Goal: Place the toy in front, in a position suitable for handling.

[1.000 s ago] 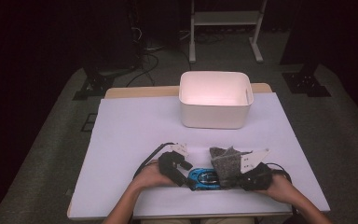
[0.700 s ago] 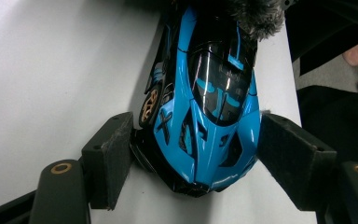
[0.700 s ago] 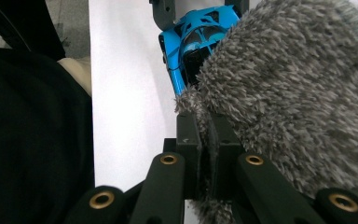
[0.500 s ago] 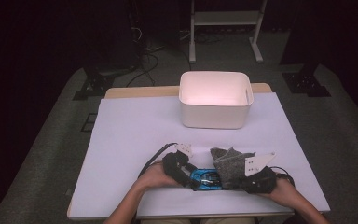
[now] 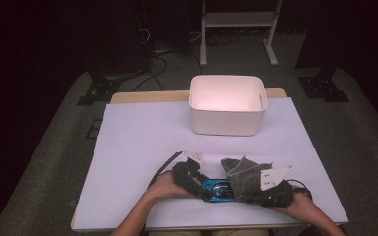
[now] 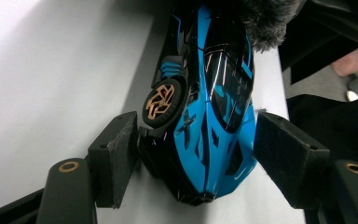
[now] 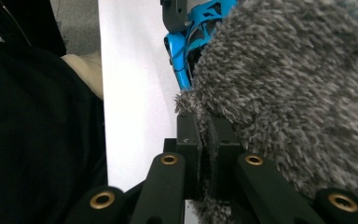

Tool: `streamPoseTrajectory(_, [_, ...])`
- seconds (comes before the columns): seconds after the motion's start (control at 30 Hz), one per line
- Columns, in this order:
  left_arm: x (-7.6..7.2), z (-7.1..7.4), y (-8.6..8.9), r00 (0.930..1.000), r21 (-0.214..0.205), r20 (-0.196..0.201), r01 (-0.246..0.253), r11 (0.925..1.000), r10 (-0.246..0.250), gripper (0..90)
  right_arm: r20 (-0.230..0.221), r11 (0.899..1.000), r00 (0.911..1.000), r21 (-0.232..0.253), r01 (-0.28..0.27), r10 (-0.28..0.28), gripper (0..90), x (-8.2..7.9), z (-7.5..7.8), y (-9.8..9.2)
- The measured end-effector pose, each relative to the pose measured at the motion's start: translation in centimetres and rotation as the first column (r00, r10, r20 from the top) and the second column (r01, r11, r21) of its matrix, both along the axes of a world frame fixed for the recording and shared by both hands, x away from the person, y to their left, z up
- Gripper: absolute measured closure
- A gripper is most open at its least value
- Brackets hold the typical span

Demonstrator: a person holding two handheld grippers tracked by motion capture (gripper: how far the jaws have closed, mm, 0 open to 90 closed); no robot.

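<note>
Blue and glossy, the toy car (image 5: 216, 189) lies near the front edge of the white-covered worktop (image 5: 142, 137) in the high view, between the two hands; the left claw (image 5: 197, 184) reaches in at its left end, and the right claw (image 5: 248, 191) sits at its right end under a grey fuzzy cloth (image 5: 243, 172) that drapes over that end of the car. A white bin (image 5: 226, 120) stands well apart at the far side of the worktop. In the left gripper view, the left claw (image 6: 196, 154) straddles the nose of the toy car (image 6: 214, 102): its jaws have just been closing, the left pad touches or nearly touches the dark flank just behind a gold-spoked wheel, while the right pad stands a small way off the blue body, so the car is between the pads but not yet pinched. In the right gripper view, the right claw (image 7: 204, 140) is narrow, pressed together on an edge of the grey fuzzy cloth (image 7: 298, 93), with the toy car (image 7: 186, 42) showing just beyond the fabric.
</note>
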State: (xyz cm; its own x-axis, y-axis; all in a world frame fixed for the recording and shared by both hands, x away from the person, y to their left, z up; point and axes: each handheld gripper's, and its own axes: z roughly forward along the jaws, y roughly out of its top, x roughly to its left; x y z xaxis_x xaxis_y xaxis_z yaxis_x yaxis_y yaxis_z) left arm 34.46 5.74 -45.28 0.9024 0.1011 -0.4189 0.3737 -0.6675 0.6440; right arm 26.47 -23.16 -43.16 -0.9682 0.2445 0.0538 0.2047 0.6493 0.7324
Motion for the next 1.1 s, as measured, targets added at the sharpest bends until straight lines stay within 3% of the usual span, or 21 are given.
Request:
streamPoseTrajectory(0.1, [-0.2,0.2,0.1,0.9998,-0.011,0.008,-0.016,0.9998,0.016,38.6,0.007,1.0,1.0,-0.004,-0.005,0.005,84.5,-0.2,0.0,0.0])
streamPoseTrajectory(0.13, [-0.2,0.3,0.3,0.9997,-0.028,0.01,-0.021,0.9994,0.021,46.4,0.005,1.0,0.9999,-0.006,-0.011,0.011,84.5,-0.2,0.0,0.0])
streamPoseTrajectory(0.3, [-1.0,0.8,0.8,0.9957,-0.072,0.091,0.026,0.997,-0.02,55.4,0.002,0.999,0.9994,0.002,-0.034,0.034,84.4,-0.7,0.5,0.0])
streamPoseTrajectory(0.4, [-1.7,1.3,1.1,0.9902,-0.103,0.131,0.063,0.9927,-0.05,62.0,-0.012,0.998,0.9996,0.049,-0.027,0.027,84.4,-0.9,1.2,-0.1])
streamPoseTrajectory(0.53, [-2.7,1.7,1.0,0.976,-0.096,0.206,0.091,0.9912,-0.07,66.2,0.004,0.995,0.9998,0.097,-0.021,0.02,84.4,-0.9,2.9,-0.1])
streamPoseTrajectory(0.6, [-3.1,1.9,0.9,0.9638,-0.09,0.254,0.109,0.99,-0.083,66.8,0.023,0.994,0.9994,0.102,-0.027,0.024,84.4,-0.7,3.7,0.3])
streamPoseTrajectory(0.67, [-3.6,2.2,0.8,0.9403,-0.072,0.325,0.13,0.9889,-0.1,66.8,0.041,0.994,0.9986,0.101,-0.036,0.032,84.3,-0.3,4.5,0.8])
streamPoseTrajectory(0.7, [-3.8,2.3,0.8,0.9253,-0.058,0.363,0.141,0.9883,-0.11,66.8,0.054,0.995,0.9978,0.095,-0.044,0.039,84.3,0.0,4.9,1.2])
streamPoseTrajectory(0.77, [-4.1,2.5,0.7,0.9055,-0.031,0.405,0.152,0.9878,-0.127,66.7,0.06,0.994,0.9965,0.085,-0.064,0.059,84.3,0.7,5.5,2.1])
streamPoseTrajectory(0.87, [-4.2,2.7,0.9,0.8885,-0.013,0.439,0.155,0.9879,-0.133,66.6,0.049,0.994,0.9945,0.055,-0.096,0.093,84.3,1.9,5.7,3.6])
streamPoseTrajectory(0.93, [-4.2,2.6,1.2,0.891,-0.024,0.439,0.142,0.9896,-0.117,66.6,0.03,0.993,0.9927,0.027,-0.118,0.117,84.3,2.4,5.4,4.6])
streamPoseTrajectory(1.07, [-4.2,2.1,1.5,0.9054,-0.056,0.41,0.145,0.9878,-0.11,66.4,0.014,0.989,0.9896,-0.022,-0.143,0.143,84.2,2.3,4.7,4.9])
streamPoseTrajectory(1.1, [-4.0,1.9,1.5,0.9131,-0.054,0.394,0.136,0.9892,-0.104,65.8,0.003,0.99,0.9905,-0.025,-0.138,0.138,84.1,2.1,4.6,4.7])
